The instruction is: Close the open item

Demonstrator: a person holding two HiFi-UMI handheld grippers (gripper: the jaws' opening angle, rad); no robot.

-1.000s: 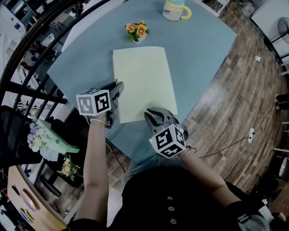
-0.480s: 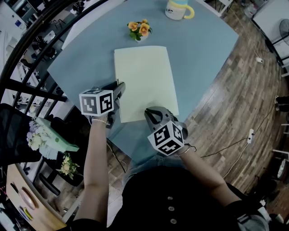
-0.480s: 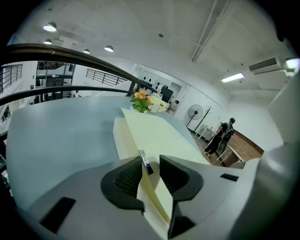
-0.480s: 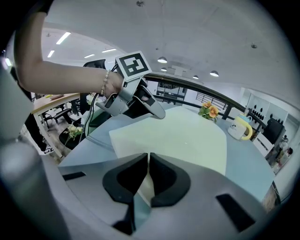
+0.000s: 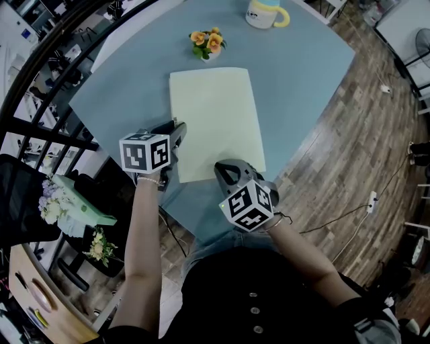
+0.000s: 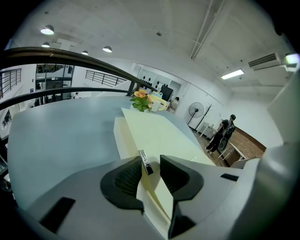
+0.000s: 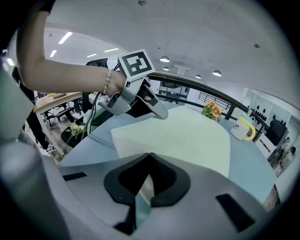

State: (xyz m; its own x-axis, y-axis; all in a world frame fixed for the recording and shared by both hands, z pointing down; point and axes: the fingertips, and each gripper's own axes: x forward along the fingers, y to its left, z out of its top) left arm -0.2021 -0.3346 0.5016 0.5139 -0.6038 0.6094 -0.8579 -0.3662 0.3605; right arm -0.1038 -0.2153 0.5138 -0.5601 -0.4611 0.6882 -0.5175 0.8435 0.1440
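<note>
A flat pale yellow folder (image 5: 211, 114) lies shut on the blue table (image 5: 295, 74). My left gripper (image 5: 177, 129) sits at the folder's left edge near its front corner. In the left gripper view the folder's edge (image 6: 159, 133) and a small metal tab (image 6: 146, 162) stand between the jaws of the left gripper (image 6: 151, 166). Those jaws have just been opening and a gap shows beside the right pad. My right gripper (image 5: 224, 172) rests at the folder's near edge. Its jaws have just been closing, and the tips of the right gripper (image 7: 149, 155) meet over the folder (image 7: 187, 136).
A small pot of orange flowers (image 5: 207, 44) and a yellow-handled mug (image 5: 263, 13) stand beyond the folder. The table's right edge drops to a wooden floor (image 5: 363, 154). A black railing (image 5: 40, 74) curves along the left. A person (image 6: 226, 131) stands far off.
The right gripper's jaws have drawn together at the folder's near edge. The left gripper's jaws stand slightly wider. Neither hand has shifted much.
</note>
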